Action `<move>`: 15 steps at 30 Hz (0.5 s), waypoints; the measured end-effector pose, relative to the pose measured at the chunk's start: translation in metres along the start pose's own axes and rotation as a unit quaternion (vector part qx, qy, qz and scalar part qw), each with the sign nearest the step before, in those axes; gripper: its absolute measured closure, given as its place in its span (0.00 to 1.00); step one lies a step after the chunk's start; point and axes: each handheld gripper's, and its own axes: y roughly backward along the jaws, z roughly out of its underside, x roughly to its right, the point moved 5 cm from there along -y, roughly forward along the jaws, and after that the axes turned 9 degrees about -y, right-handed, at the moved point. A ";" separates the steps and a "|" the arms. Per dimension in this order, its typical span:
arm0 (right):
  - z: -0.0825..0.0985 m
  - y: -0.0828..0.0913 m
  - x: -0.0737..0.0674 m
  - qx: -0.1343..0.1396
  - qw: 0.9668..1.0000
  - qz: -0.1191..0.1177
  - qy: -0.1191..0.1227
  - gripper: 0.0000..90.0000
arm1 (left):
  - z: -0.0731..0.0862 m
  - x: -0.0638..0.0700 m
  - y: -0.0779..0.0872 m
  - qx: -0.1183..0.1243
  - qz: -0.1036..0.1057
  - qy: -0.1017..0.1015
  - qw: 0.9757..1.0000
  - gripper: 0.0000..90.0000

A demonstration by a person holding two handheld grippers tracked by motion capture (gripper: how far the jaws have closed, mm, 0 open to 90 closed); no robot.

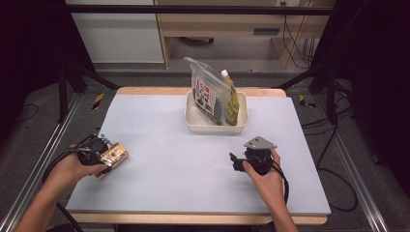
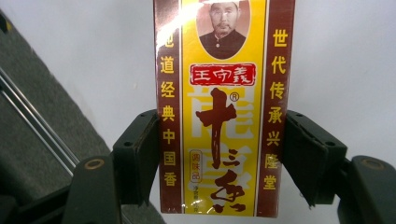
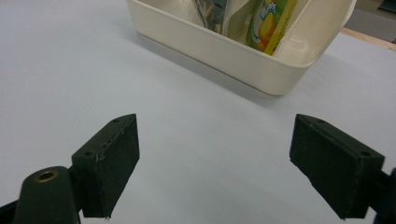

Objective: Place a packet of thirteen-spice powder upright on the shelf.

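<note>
- The left gripper (image 2: pixel 223 154) sits near the table's (image 1: pixel 159 140) front left corner, its two black jaws clamped on the long sides of a yellow and brown seasoning box (image 2: pixel 224 107).
- The right gripper (image 3: pixel 224 168) rests over the table's right front area, jaws wide apart with nothing between them.
- A cream tray (image 1: pixel 193 123) stands beyond it at the table's far edge, holding a clear pouch (image 1: pixel 205 92) and a yellow bottle (image 1: pixel 232 101).

Spice box (image 2: pixel 223 112) top & bottom cropped off.
</note>
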 end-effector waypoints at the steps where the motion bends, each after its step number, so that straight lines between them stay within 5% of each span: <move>1: 0.000 0.000 0.000 0.000 1.000 0.000 0.000 0.18 | -0.004 0.002 0.002 0.006 0.000 -0.002 1.000 0.36; 8: 0.001 -0.003 -0.003 -0.006 1.000 -0.013 -0.004 0.18 | -0.042 0.024 0.009 0.035 -0.003 -0.058 0.998 0.36; 15: 0.000 -0.008 -0.009 -0.014 0.999 -0.031 -0.029 0.17 | -0.080 0.049 0.009 0.060 -0.006 -0.111 0.992 0.36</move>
